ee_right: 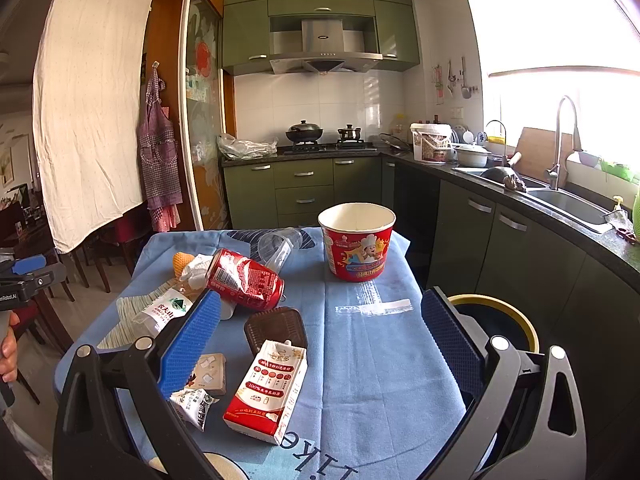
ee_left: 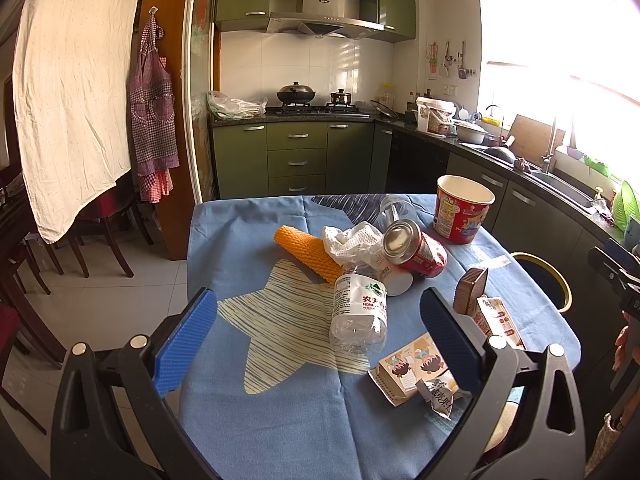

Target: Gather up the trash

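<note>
- Blue cloth (ee_right: 360, 360) covers the small table, printed with a pale striped star (ee_left: 280, 320) and, at the near edge in the right wrist view, dark letters that seem to read "Like".
- Red paper bucket (ee_right: 357, 240) stands upright and open at the far right of the cloth, with a cartoon chef on its side; its gold lettering is too small to read.
- A dented red can (ee_right: 245, 280) lies on its side near the middle, touching crumpled white paper (ee_left: 352, 240) and an orange foam sleeve (ee_left: 308, 254).
- The clear plastic bottle (ee_left: 359, 312) lies in front of them, its white label carrying red Chinese characters and a green mountain logo.
- A red and white milk carton (ee_right: 268, 392) lies flat, reading "100%" on a red band, with a brown ridged tray (ee_right: 275, 330) just behind it.
- A beige carton with two cartoon children (ee_left: 408, 368) and a small crinkled wrapper (ee_right: 196, 404) lie at the near edge.
- A yellow-rimmed bin (ee_right: 500, 320) stands beside the table on the right.
- The left gripper (ee_left: 316, 332) hovers over the star, blue pads spread wide, holding nothing.
- The right gripper (ee_right: 320, 332) hangs above the cloth, likewise wide apart and empty.
</note>
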### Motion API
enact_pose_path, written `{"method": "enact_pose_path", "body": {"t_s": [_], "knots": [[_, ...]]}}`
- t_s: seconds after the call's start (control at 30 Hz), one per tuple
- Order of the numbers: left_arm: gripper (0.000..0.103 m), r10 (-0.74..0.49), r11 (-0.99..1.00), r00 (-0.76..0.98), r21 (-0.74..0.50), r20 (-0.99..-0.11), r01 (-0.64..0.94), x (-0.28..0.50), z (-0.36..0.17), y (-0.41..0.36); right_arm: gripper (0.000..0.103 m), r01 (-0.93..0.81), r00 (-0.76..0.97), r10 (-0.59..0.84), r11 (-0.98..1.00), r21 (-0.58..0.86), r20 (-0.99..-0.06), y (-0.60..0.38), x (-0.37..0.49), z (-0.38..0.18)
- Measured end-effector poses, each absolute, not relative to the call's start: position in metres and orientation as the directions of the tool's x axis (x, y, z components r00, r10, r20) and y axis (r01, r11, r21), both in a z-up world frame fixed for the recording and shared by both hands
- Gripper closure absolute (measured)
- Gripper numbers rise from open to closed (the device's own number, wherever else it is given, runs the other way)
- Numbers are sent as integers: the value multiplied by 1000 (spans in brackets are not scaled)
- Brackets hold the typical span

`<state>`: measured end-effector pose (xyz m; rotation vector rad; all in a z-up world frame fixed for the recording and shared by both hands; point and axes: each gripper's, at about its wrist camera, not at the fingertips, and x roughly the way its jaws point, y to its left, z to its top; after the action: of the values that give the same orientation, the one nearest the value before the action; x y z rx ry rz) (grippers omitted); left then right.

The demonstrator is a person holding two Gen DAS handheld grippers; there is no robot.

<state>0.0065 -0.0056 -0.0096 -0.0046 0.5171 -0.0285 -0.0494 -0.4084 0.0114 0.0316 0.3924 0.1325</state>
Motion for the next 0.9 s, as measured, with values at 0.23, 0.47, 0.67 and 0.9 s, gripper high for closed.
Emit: {"method": "enact_pose_path", "body": {"t_s": [0.23,0.47,0.67,0.9], "knots": [[6,-27,1000,869,-12,-494,25,6,-10,-6,4,-126,914,137,991,56,-381,-407,-49,10],[6,-28,1000,868,-12,-495,25,7,-9,-5,4,-133,911,144,990,55,-387,-406,-46,9],[6,-41,999,857,-18,-513,37,18,-9,-5,4,-140,902,148,989,48,-406,-409,-36,8],[6,-31,1000,862,-12,-505,29,88,12,0,4,-166,794,237,970,175,-560,-448,43,27]]}}
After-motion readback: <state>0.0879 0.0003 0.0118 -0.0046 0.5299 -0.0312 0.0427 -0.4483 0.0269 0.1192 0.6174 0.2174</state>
